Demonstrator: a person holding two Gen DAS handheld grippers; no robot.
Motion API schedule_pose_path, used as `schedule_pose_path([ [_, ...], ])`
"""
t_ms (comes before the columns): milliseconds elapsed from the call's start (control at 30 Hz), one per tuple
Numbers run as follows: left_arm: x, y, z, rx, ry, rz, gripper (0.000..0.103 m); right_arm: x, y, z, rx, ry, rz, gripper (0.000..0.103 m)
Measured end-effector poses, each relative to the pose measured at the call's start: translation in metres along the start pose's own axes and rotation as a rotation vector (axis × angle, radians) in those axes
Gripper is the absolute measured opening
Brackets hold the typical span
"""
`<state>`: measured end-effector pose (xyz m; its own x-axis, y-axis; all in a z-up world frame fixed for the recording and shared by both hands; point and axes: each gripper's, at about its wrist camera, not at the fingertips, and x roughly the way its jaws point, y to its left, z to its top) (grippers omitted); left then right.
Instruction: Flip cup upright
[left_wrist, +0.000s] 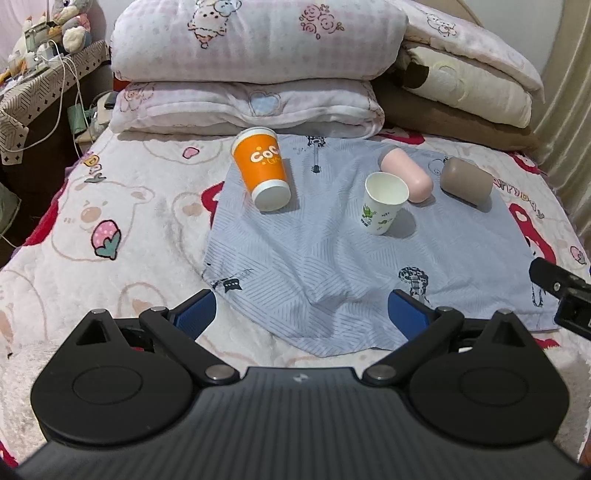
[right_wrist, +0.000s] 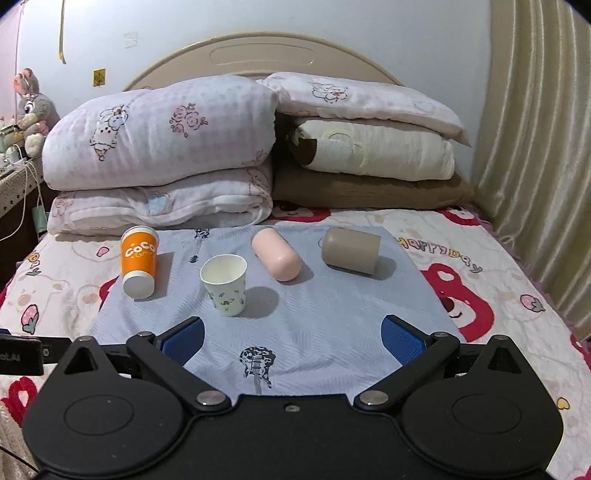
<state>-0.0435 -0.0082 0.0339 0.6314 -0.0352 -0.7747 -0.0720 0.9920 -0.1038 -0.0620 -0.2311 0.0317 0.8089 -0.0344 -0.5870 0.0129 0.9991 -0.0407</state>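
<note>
Several cups rest on a light blue cloth (left_wrist: 295, 258) (right_wrist: 332, 295) on the bed. An orange cup (left_wrist: 261, 168) (right_wrist: 139, 261) lies on its side, base toward me. A small white paper cup (left_wrist: 384, 206) (right_wrist: 225, 285) stands upright, mouth up. A pink cup (left_wrist: 408, 173) (right_wrist: 277, 258) and a brown-grey cup (left_wrist: 466, 181) (right_wrist: 351, 251) lie on their sides. My left gripper (left_wrist: 301, 314) is open and empty, well short of the cups. My right gripper (right_wrist: 291, 338) is open and empty, near the cloth's front part.
Folded pink quilts (left_wrist: 251, 66) (right_wrist: 159, 155) and stacked pillows (left_wrist: 461, 81) (right_wrist: 369, 147) sit behind the cloth. A bedside cabinet (left_wrist: 33, 92) with cables and plush toys stands far left. A curtain (right_wrist: 535, 166) hangs on the right. The right gripper's body (left_wrist: 561, 295) shows at the left view's right edge.
</note>
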Motion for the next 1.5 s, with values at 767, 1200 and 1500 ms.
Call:
schedule_pose_path([
  [767,-0.0002,0.0003,-0.0001,0.042,0.034,0.047,0.101,0.0031,0.0043,-0.0016,-0.007,0.053,-0.017,0.103],
  [1200,0.0037,0.0004,-0.0023,0.048,0.049,0.066,0.101,0.0022,0.0051,-0.0009,-0.015,0.05,-0.016,0.103],
  [1500,0.0055,0.0006,-0.0005,0.061,0.062,0.085,0.101,0.0028,0.0035,-0.0014,-0.016,0.052,-0.016,0.103],
])
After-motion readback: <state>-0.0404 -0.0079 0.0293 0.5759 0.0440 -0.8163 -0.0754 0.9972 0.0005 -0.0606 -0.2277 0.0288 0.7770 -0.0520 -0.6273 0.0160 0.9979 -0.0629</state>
